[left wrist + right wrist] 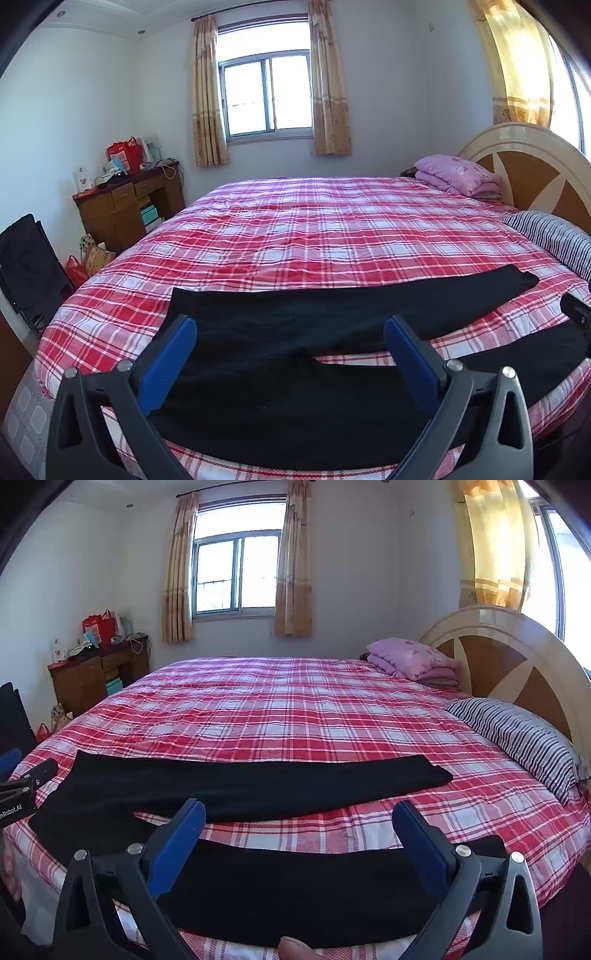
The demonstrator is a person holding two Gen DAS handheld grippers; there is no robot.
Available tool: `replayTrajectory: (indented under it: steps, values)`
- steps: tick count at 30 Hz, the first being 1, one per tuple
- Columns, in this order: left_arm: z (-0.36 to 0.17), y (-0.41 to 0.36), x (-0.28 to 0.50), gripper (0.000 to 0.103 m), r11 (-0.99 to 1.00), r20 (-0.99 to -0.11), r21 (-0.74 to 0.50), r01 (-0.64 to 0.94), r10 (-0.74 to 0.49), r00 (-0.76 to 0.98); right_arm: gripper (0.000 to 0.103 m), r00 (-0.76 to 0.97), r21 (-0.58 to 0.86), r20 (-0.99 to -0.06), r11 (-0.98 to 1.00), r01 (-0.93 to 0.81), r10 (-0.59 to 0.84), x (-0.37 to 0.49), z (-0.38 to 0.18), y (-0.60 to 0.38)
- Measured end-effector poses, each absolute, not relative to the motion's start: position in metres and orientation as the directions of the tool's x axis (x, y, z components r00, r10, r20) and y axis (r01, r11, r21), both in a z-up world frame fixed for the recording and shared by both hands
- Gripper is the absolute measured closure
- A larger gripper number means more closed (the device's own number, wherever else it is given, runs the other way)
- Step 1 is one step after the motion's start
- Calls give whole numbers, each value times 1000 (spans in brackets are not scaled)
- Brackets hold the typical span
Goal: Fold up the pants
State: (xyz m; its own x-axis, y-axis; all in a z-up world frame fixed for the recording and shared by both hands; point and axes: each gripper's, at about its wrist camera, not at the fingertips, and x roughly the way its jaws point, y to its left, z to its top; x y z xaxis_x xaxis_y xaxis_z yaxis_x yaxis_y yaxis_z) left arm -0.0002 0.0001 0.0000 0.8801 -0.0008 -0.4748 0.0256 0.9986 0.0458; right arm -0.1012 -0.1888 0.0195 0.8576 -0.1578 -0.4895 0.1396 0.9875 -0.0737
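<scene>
- Black pants [332, 314], soft and matte, lie spread flat on a red plaid sheet [295, 229], their two long legs parted in a V.
- The near leg runs along the bed's rounded front edge; the sheet beyond is bare.
- Left gripper [290, 332] and right gripper [299, 819] hover over the pants, blue pads wide apart, gripping nothing.

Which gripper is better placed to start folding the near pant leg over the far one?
Probably the right gripper. It hovers open above the near leg's free length on the black pants, with plaid bedspread showing between the legs. The left gripper, also open, sits over the wider waist end.
</scene>
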Motion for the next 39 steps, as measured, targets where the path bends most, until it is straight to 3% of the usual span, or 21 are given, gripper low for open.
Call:
replayTrajectory:
  steps: [39]
  values:
    - [-3,11,2,0,999,-477,48,-7,29,878,1,851,-79,-501,988,137,-158,-98,10,-191]
